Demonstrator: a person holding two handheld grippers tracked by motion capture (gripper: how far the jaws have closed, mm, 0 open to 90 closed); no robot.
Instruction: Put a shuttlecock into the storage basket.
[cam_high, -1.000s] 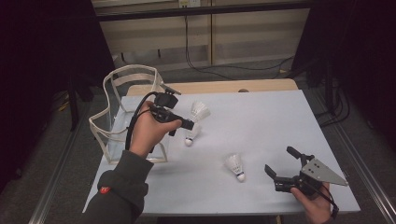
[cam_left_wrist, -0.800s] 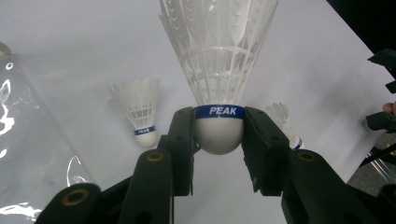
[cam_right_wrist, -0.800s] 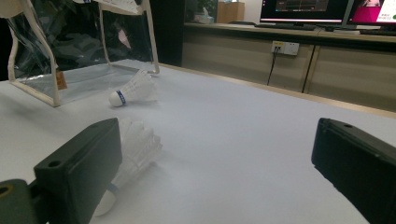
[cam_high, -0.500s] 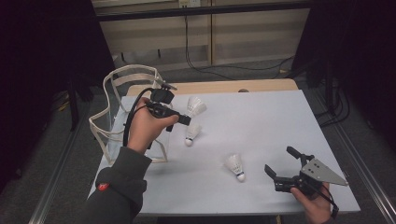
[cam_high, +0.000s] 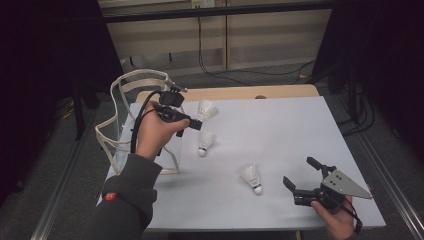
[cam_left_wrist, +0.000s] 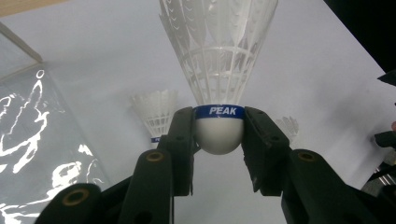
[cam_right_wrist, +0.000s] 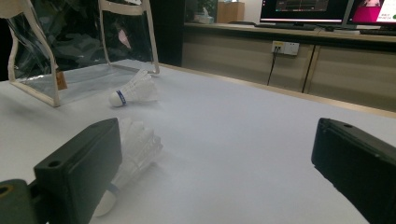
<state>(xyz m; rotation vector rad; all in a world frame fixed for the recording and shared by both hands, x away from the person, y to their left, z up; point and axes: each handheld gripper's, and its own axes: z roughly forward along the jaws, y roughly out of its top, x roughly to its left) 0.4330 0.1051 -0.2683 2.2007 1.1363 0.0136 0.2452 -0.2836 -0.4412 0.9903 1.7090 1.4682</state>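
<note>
In the left gripper view my left gripper (cam_left_wrist: 219, 140) is shut on the round white cork of a feathered shuttlecock (cam_left_wrist: 219, 56) with a blue band. Seen from above, that gripper (cam_high: 196, 119) holds the shuttlecock (cam_high: 207, 108) over the table's far left, beside a clear bag (cam_high: 131, 107). A second shuttlecock (cam_high: 205, 143) lies on the table just under it, and a third (cam_high: 251, 177) lies near the front. My right gripper (cam_high: 298, 170) rests at the front right, open, with the third shuttlecock (cam_right_wrist: 140, 144) just behind its left jaw and apart from it.
The clear bag (cam_right_wrist: 79, 51) with cream trim stands upright at the white table's (cam_high: 280, 130) left edge, its mouth facing up. A wooden strip runs along the far edge. Cables lie on the floor beyond.
My left hand has carried the held shuttlecock a little to the left and away, closer to the bag. The right gripper has stayed where it was.
</note>
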